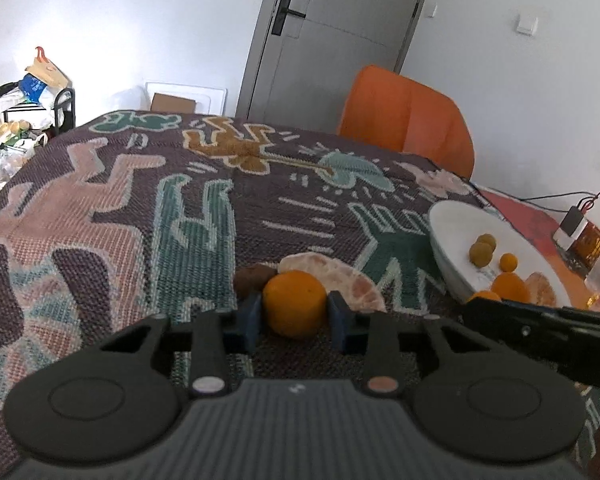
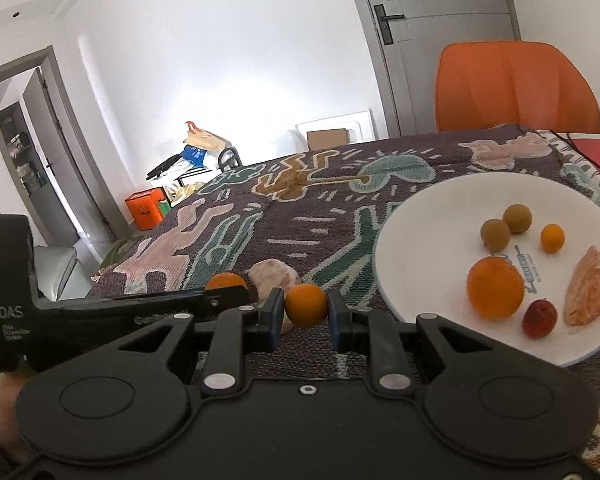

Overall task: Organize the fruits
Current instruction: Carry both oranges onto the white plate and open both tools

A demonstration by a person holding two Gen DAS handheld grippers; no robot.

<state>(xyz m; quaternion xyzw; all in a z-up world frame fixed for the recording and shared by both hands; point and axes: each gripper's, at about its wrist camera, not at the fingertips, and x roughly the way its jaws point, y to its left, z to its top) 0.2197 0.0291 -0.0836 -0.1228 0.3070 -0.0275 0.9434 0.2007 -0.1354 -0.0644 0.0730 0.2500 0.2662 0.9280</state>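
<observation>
We work over a desk (image 1: 100, 208) covered by a patterned cloth, with an orange chair (image 1: 408, 120) behind it. Toward the right sits a white plate (image 2: 428, 216), already carrying a large orange (image 2: 495, 288), a peeled segment (image 2: 588, 288), a red fruit (image 2: 540, 318), two greenish-brown fruits and a tiny orange one.

Our left hand-held gripper (image 1: 295, 312) has its blue fingers narrowly set on either side of an orange (image 1: 295, 304), and they seem to touch it, so we judge it gripped, low at the cloth. Just behind it lie a peeled piece (image 1: 340, 280) and a brown fruit (image 1: 256, 278).

Our right hand-held gripper (image 2: 305, 310) sits around a smaller orange (image 2: 306, 304); a sliver of gap shows on the left side, so we cannot tell whether the grip is firm. It hangs just left of the plate's rim.

From here we see three risks:
- Round, smooth fruit could slip out of flat fingers if we tilt on the way to the plate.
- The two grippers are close together, and the left one already crosses the right one's view, so they could collide.
- A fruit dropped onto the plate could roll and knock the small ones off the rim.
</observation>
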